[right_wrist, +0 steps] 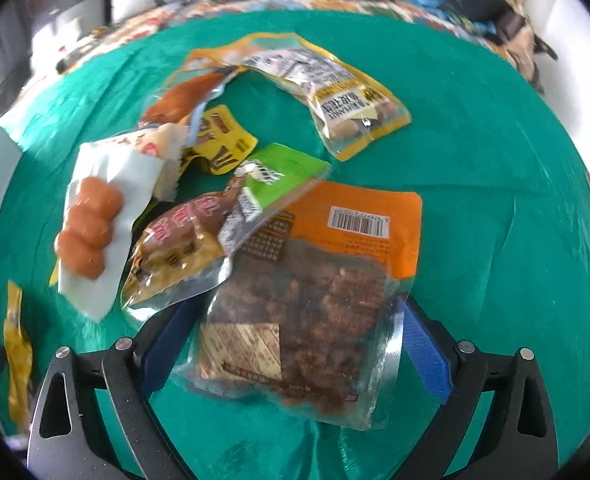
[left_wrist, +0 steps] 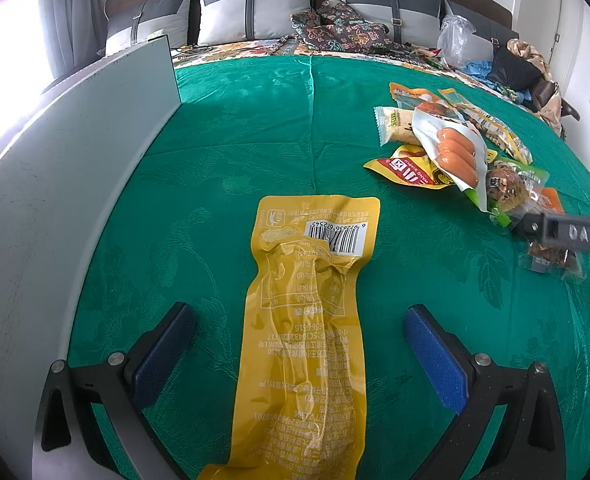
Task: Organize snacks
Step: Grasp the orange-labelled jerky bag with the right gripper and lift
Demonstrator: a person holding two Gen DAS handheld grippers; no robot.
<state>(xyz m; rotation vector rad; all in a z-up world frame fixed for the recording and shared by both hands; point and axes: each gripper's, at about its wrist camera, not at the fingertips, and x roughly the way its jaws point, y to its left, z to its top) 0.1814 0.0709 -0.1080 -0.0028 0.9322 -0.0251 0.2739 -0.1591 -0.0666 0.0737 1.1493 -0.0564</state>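
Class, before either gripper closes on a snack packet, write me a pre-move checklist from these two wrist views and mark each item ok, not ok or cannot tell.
1. Left gripper jaws open: ok.
2. Long yellow packet lies between the left fingers, lengthwise: ok.
3. Right gripper jaws open: ok.
4. Orange-topped packet sits between the right fingers: ok, though the view is blurred.
5. Orange-topped packet free of neighbours: not ok; the green packet overlaps its top corner.
6. Fingers touching the green cloth: cannot tell.
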